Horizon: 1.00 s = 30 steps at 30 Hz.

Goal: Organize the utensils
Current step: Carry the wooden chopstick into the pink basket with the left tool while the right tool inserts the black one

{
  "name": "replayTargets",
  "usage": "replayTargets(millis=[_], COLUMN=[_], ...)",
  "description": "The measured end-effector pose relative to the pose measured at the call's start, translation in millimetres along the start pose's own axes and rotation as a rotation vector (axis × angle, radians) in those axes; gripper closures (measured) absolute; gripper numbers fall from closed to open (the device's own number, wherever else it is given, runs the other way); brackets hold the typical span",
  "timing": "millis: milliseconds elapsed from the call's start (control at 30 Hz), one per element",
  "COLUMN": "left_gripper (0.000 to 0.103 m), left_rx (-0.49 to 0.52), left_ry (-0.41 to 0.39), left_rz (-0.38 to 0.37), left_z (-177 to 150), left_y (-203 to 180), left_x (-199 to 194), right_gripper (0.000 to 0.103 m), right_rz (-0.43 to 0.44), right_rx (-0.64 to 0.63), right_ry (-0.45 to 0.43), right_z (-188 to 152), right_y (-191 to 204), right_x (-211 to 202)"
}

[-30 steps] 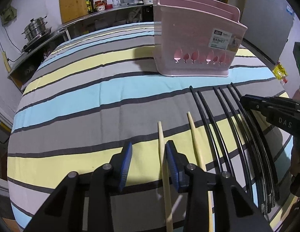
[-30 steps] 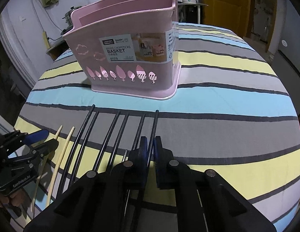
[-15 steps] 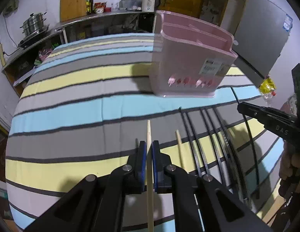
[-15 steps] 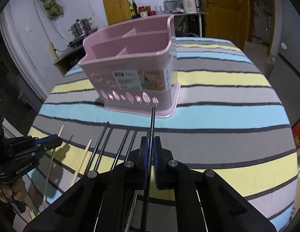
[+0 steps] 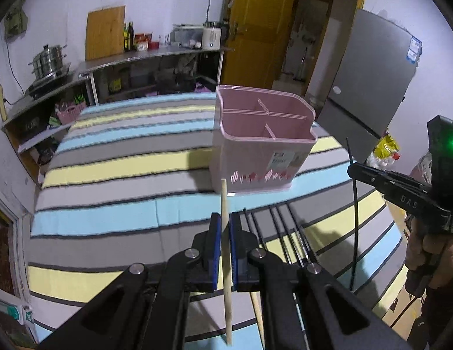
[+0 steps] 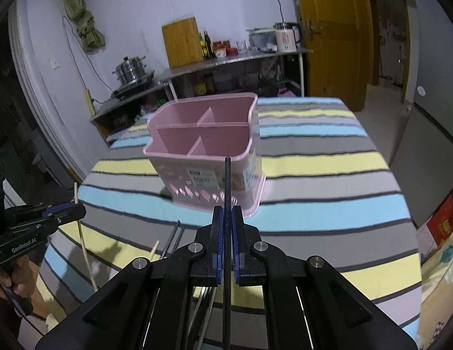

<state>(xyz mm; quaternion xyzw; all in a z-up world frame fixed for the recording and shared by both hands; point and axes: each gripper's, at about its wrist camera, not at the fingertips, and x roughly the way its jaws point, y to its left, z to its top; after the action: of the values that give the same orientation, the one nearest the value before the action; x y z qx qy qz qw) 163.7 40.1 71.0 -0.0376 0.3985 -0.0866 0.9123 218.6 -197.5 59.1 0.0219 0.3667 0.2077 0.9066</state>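
My left gripper (image 5: 223, 227) is shut on a wooden chopstick (image 5: 225, 213) and holds it above the striped table. My right gripper (image 6: 227, 221) is shut on a black chopstick (image 6: 227, 183), also lifted. The pink divided utensil basket (image 5: 264, 151) stands ahead of both; its compartments look empty in the right wrist view (image 6: 203, 140). Several black chopsticks (image 5: 282, 227) and one wooden chopstick (image 5: 257, 306) lie on the cloth below. The right gripper with its black chopstick (image 5: 354, 204) shows at the right of the left wrist view; the left gripper (image 6: 63, 213) shows at the left of the right wrist view.
The table has a striped cloth (image 5: 124, 175). A steel counter (image 5: 144, 58) with a pot, bottles and a kettle runs along the back wall. A grey fridge (image 5: 372, 87) stands at the right, a yellow door (image 6: 328, 29) behind.
The left gripper closed on the wooden chopstick and lifted it. Both grippers rose well above the table with their chopsticks, so the basket's open top now shows.
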Motion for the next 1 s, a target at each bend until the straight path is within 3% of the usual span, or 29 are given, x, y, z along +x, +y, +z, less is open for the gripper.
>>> replayTargets(millis=[333,733,1000], left_gripper=[0.097,0.097,0.097], left_rx=[0.007,0.006,0.000], left_ry=[-0.062,-0.077,-0.090], left_rz=[0.003,-0.020,-0.039], left_z=[15,26,56], left_y=[-4,-14,-16], left_x=[-23,-36,-39], right_gripper=[0.098,0.098,0.098], right_rz=[0.008,0.016,0.035], right_rx=[-0.010,-0.026,-0.031], right_ry=[-0.091,-0.156,-0.206], right_z=[14,22,41], right_y=[6,13,22], right_x=[-34,-57,-62])
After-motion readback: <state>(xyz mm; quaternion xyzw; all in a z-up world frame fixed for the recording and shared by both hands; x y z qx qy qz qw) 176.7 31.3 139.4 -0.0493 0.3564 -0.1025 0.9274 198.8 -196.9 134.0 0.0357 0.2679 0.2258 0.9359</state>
